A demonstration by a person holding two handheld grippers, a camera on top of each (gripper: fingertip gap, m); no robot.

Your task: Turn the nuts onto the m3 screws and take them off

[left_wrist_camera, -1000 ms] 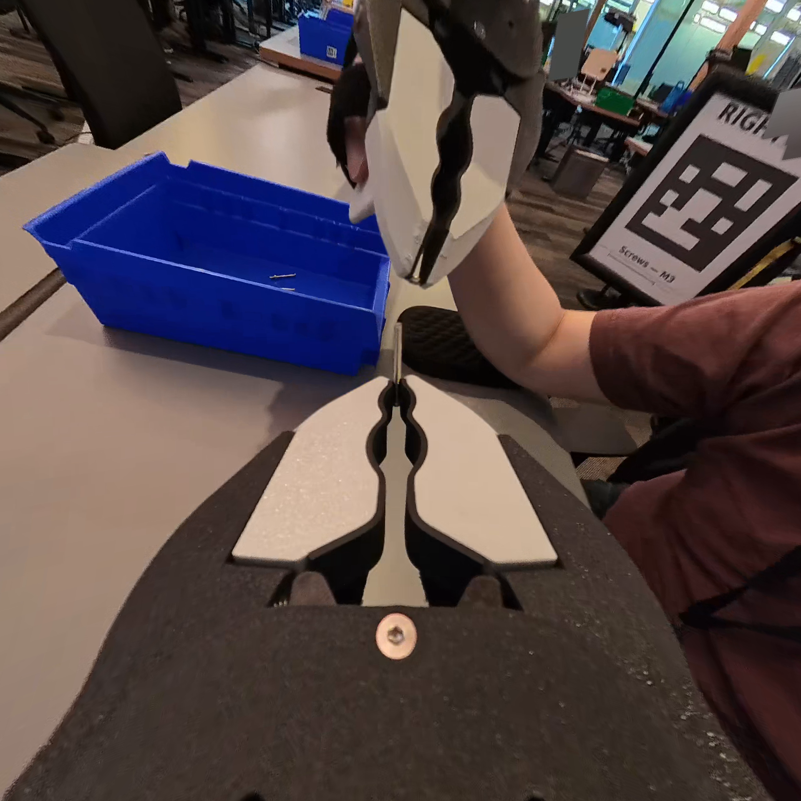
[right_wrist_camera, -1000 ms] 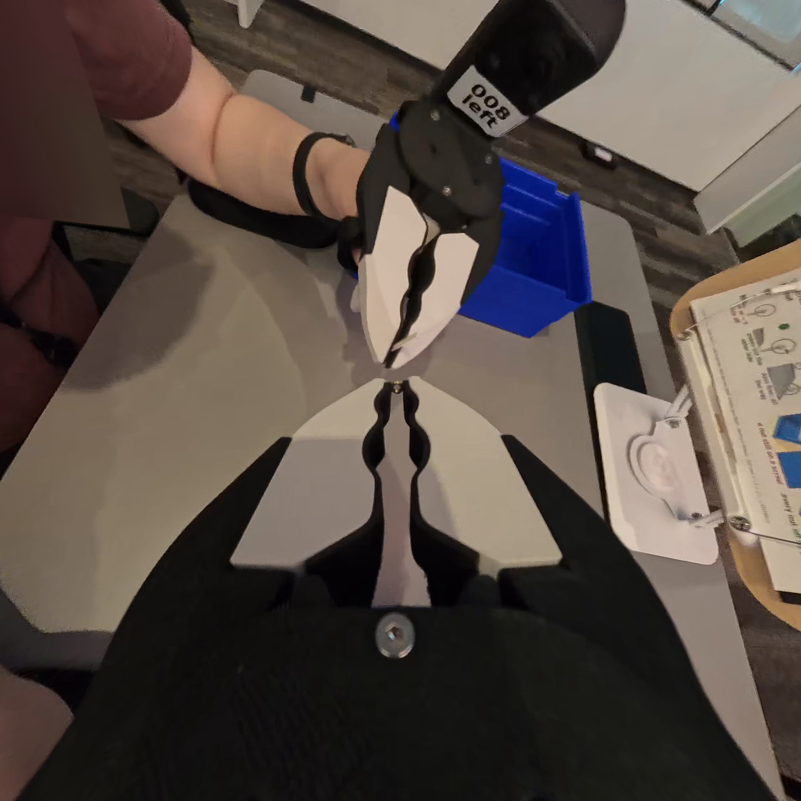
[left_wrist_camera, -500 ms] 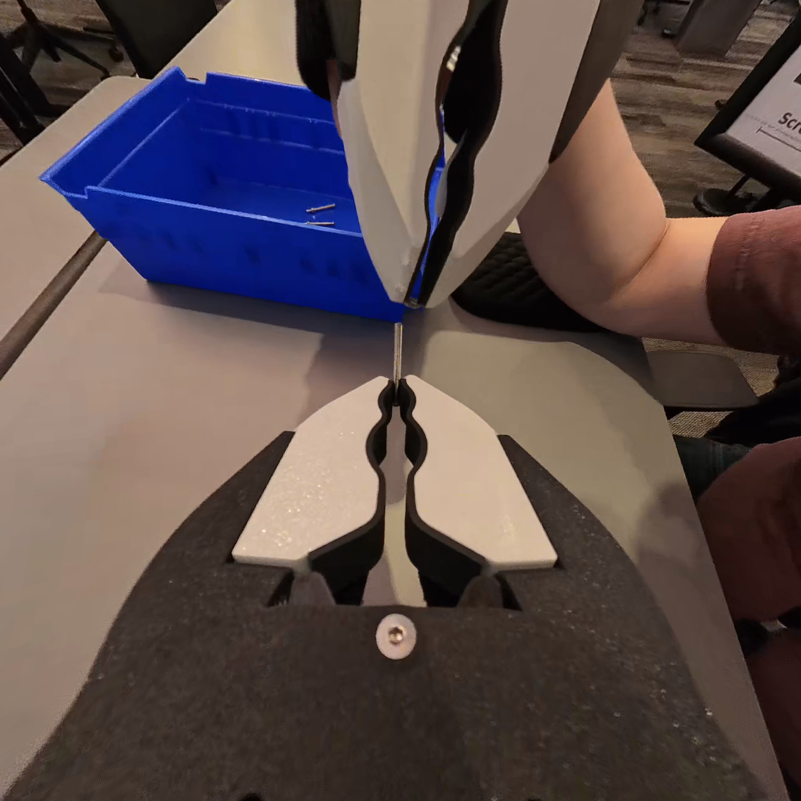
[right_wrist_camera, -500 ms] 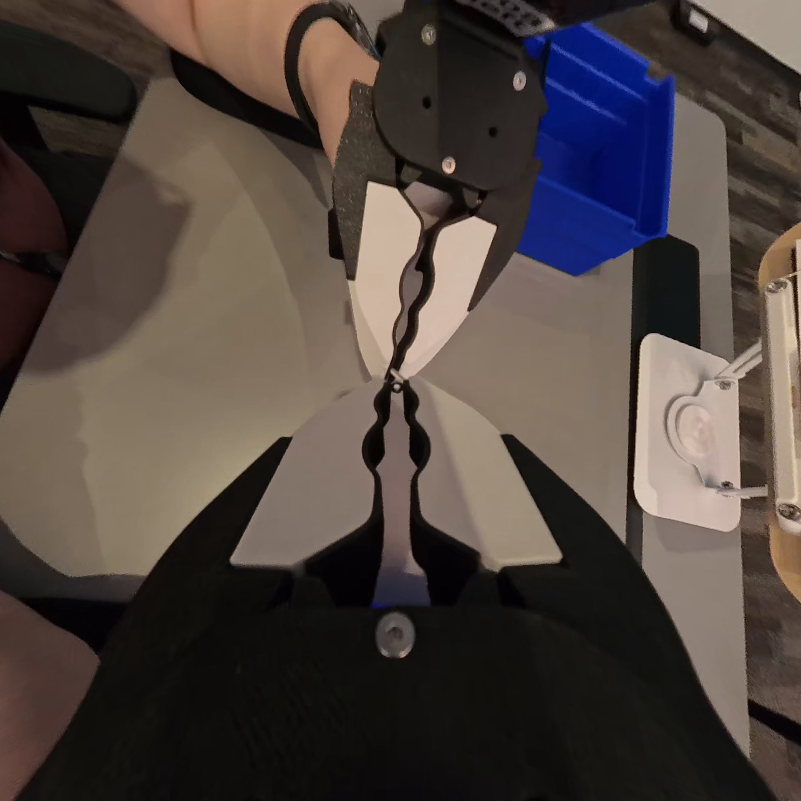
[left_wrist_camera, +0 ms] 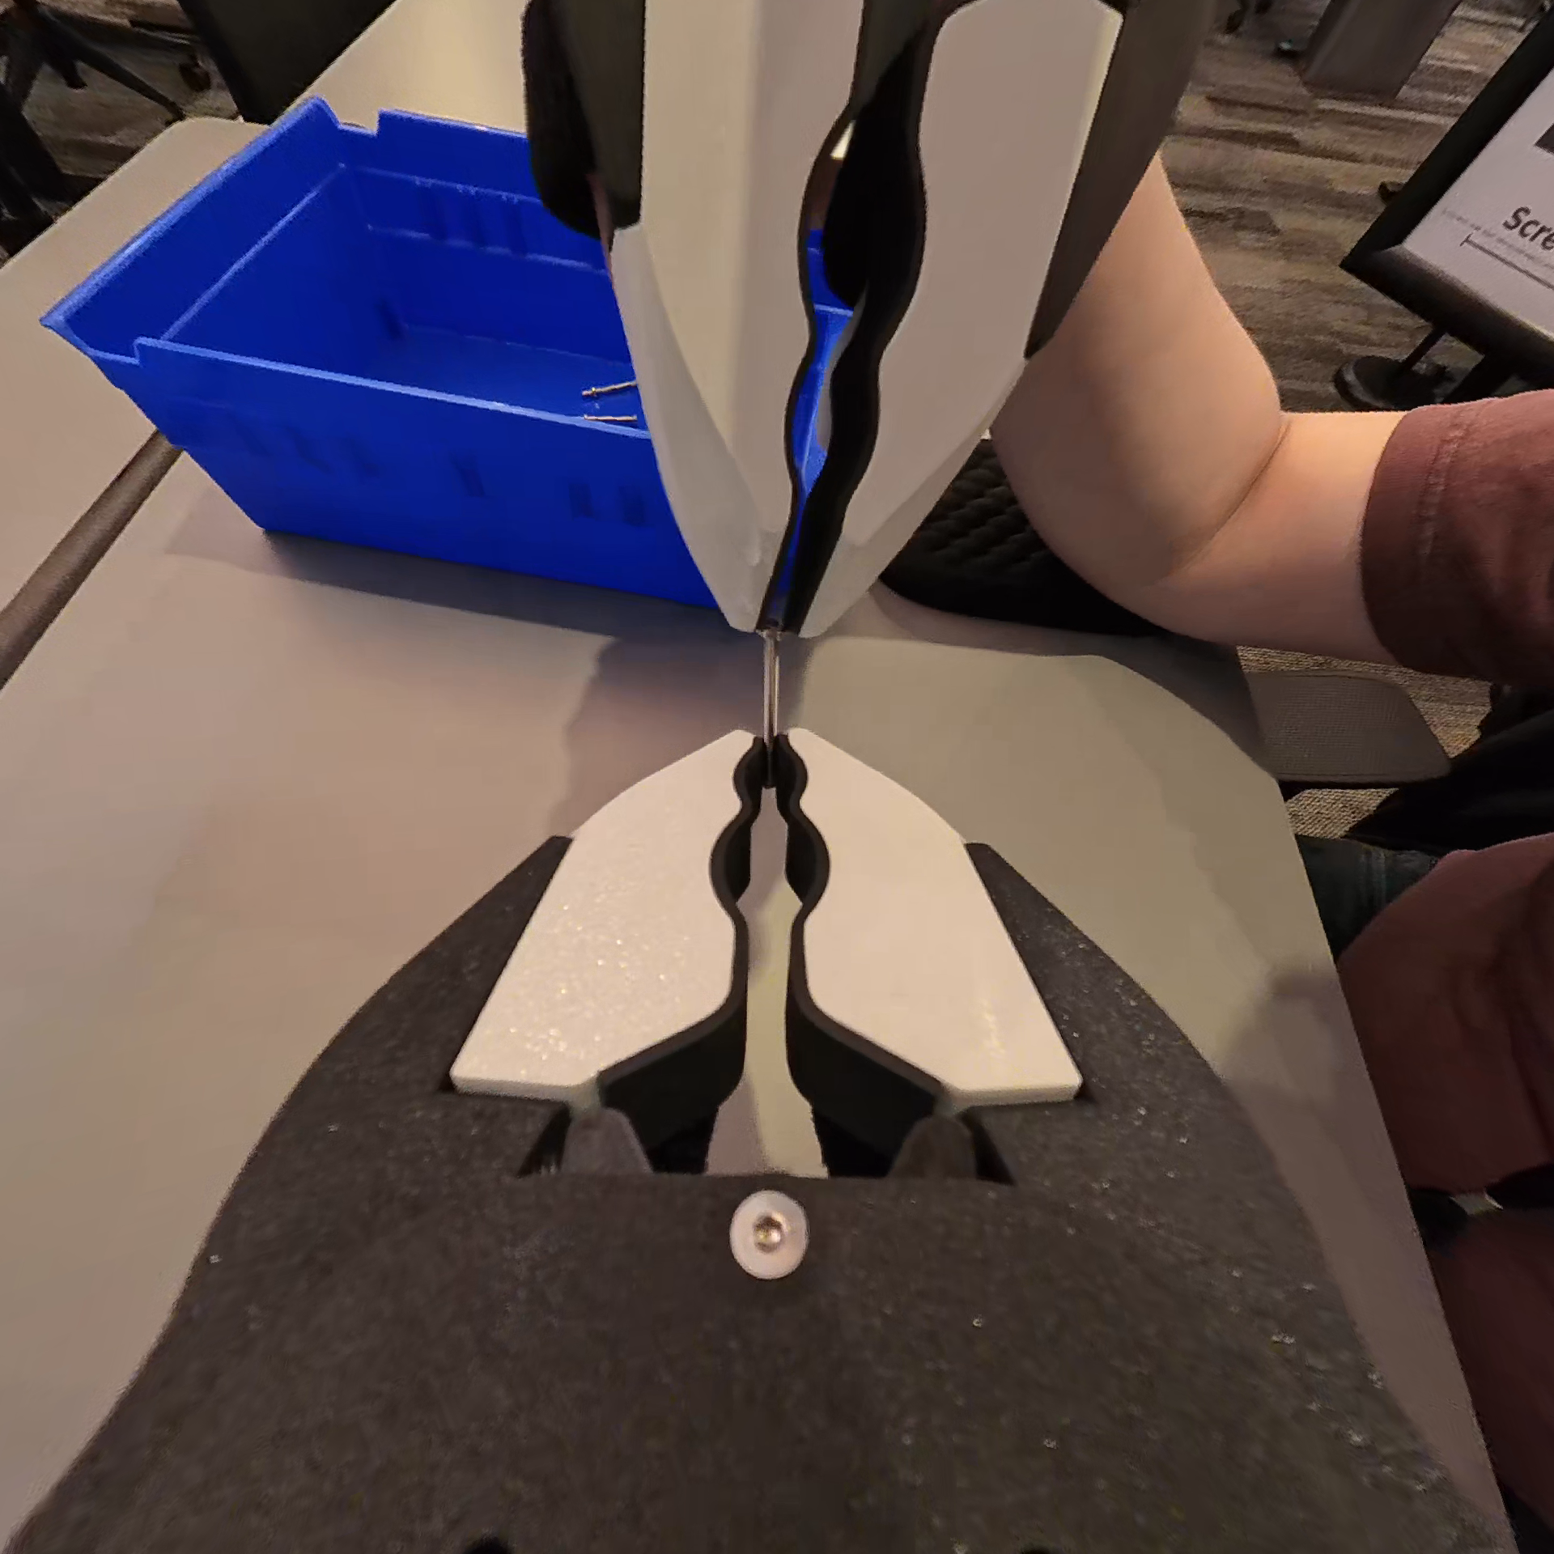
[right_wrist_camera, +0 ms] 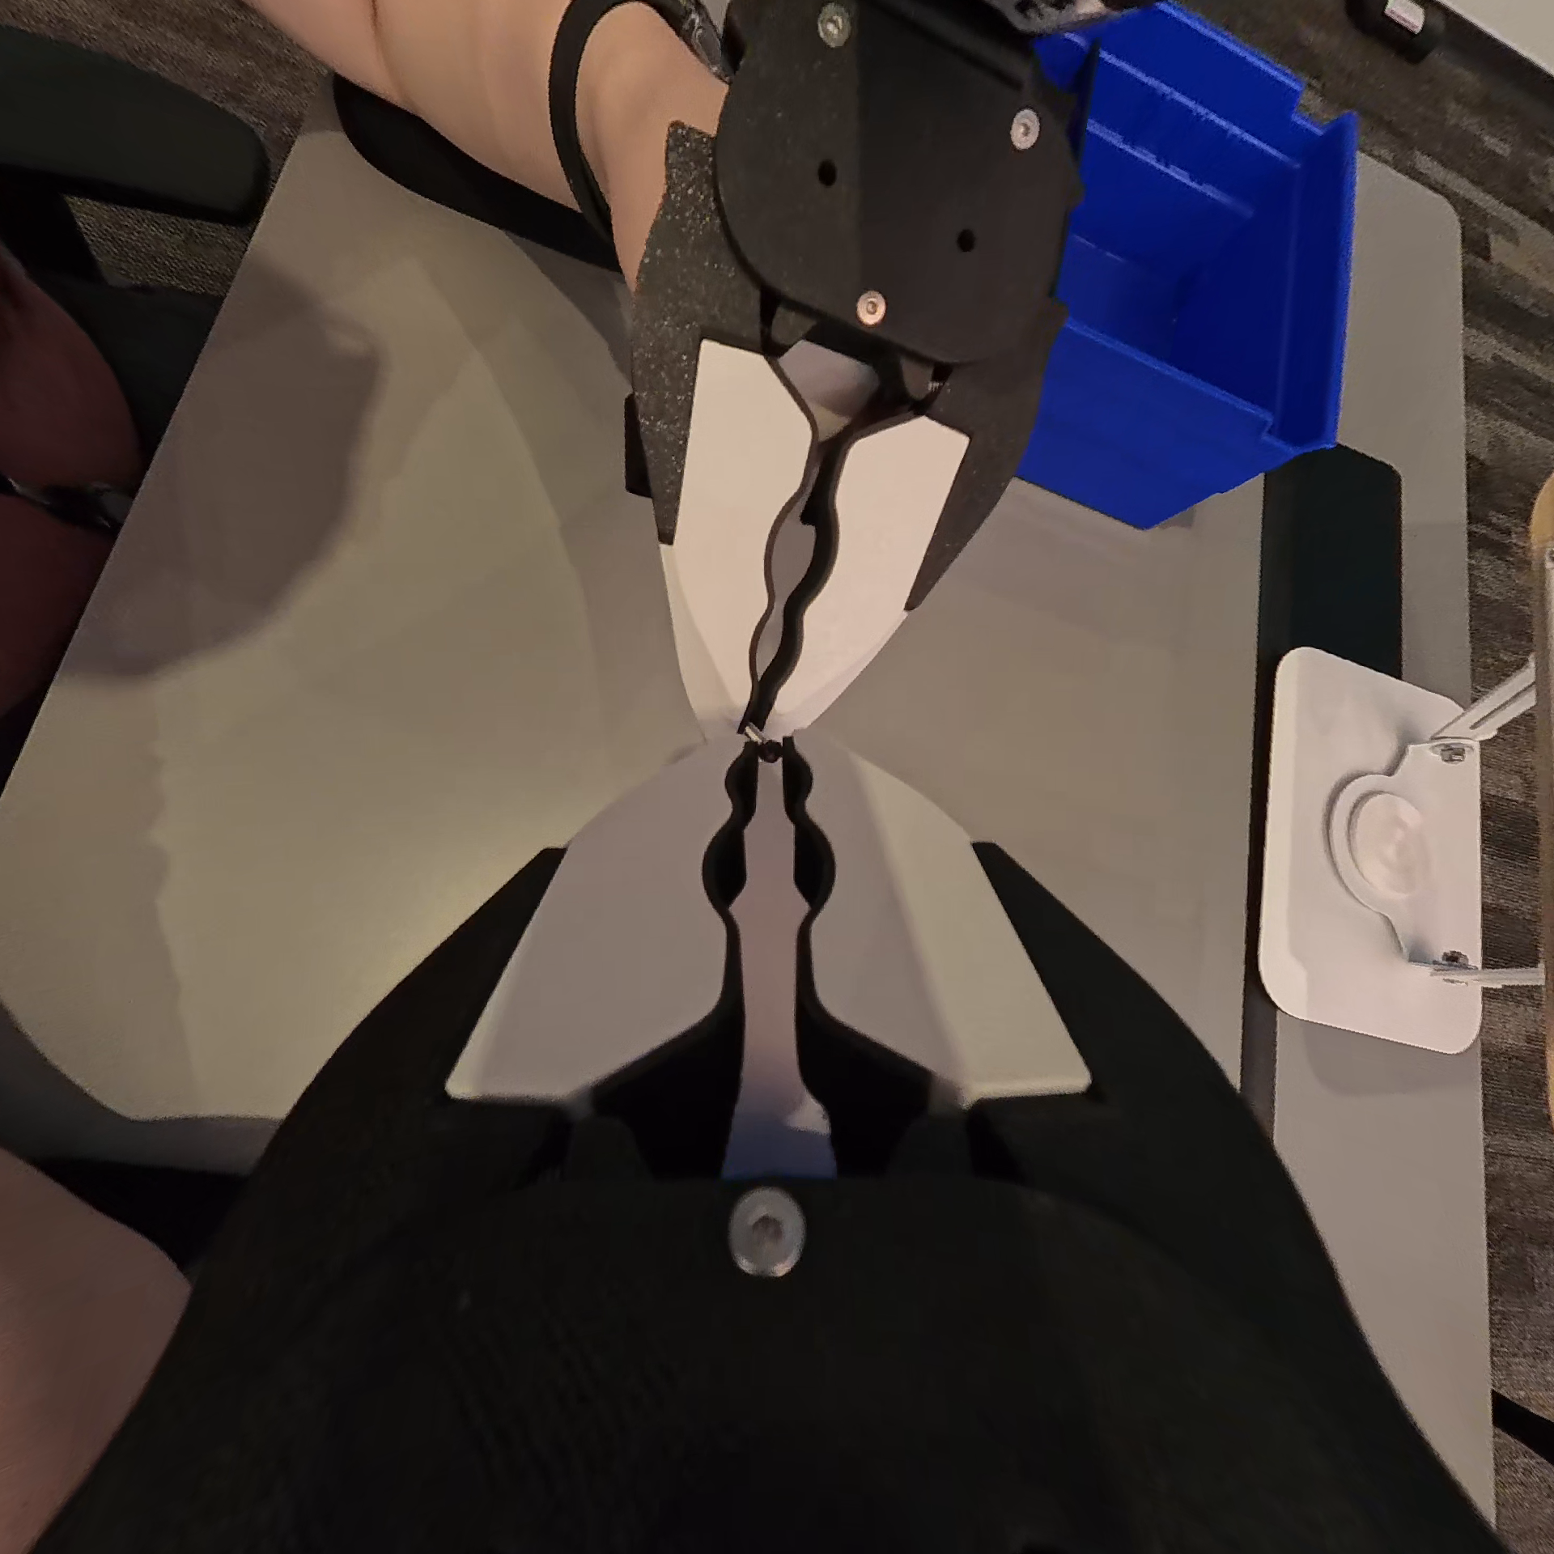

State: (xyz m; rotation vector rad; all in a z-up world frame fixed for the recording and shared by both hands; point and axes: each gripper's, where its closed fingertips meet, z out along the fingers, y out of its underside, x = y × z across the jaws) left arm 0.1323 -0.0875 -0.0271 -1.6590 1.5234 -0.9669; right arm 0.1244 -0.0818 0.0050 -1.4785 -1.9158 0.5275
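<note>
My left gripper (left_wrist_camera: 769, 742) is shut on a thin M3 screw (left_wrist_camera: 769, 689) that sticks straight out past its tips, above the grey table (left_wrist_camera: 294, 757). My right gripper (left_wrist_camera: 778, 626) comes down from above with its jaws closed, its tips meeting the screw's free end. In the right wrist view, the right gripper (right_wrist_camera: 767, 748) pinches a small dark nut (right_wrist_camera: 770, 755) at its tips. The left gripper (right_wrist_camera: 757, 728) points tip to tip against it. The screw shows there only end on. I cannot tell whether the nut is on the thread.
A blue bin (left_wrist_camera: 378, 471) stands on the table's far left with two loose screws (left_wrist_camera: 610, 404) inside; it also shows in the right wrist view (right_wrist_camera: 1177, 353). A white stand base (right_wrist_camera: 1371, 858) sits at the table's right end. A framed sign (left_wrist_camera: 1497, 168) stands beyond the person's arm (left_wrist_camera: 1177, 437). Only a small space, under 4 cm, lies between the two pairs of fingers.
The right gripper has come down toward the left one. The gap between its tips and the screw's end has closed, and they now meet. The left gripper still holds the screw.
</note>
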